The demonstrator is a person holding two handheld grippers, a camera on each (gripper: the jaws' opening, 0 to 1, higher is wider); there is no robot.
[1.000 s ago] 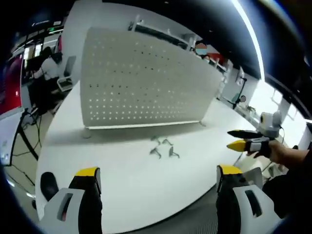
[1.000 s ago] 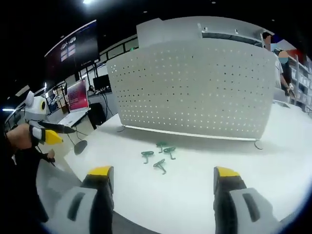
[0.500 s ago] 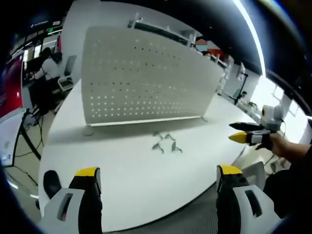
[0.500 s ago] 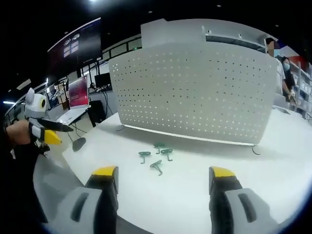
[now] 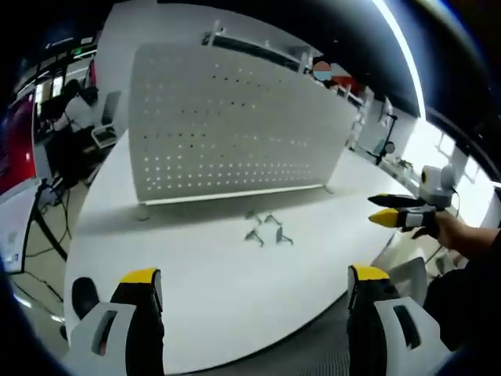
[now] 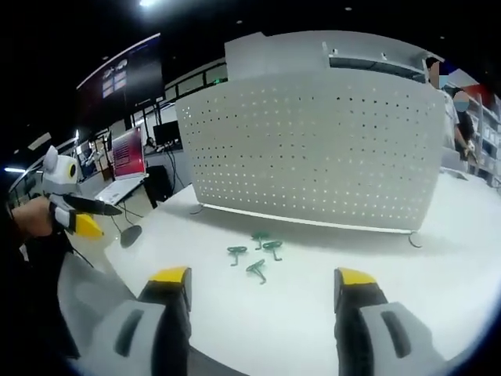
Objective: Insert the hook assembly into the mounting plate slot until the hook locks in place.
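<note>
Honestly this looks like square one. The little green hooks (image 6: 254, 254) sit loose in a small cluster on the white table (image 6: 438, 258), just below the centre of the right gripper view, with the most separate one (image 6: 257, 269) lying nearest the camera. In the left gripper view the same bunch (image 5: 266, 229) shows up around the middle of the frame, looking grey and tiny. They lie in front of the pegboard (image 6: 313, 141), the big upright perforated plate filling the upper middle of both views, near its base but clearly apart from it. I see nothing hanging on the board, though a hook that small would be hard to spot on all those holes.

The left gripper (image 5: 254, 286) has its yellow-tipped jaws spread wide at the bottom of its view, nothing between them. Same deal for the right gripper (image 6: 262, 282): jaws wide apart, no hold on anything. Each one also pokes into the other's view at the edge, off the table's side, and both hang well back from the hooks.

So my read: zero progress so far. Still to do is pretty much everything: reach in, pick up a hook, line it up with a slot in the board, push until it locks.
</note>
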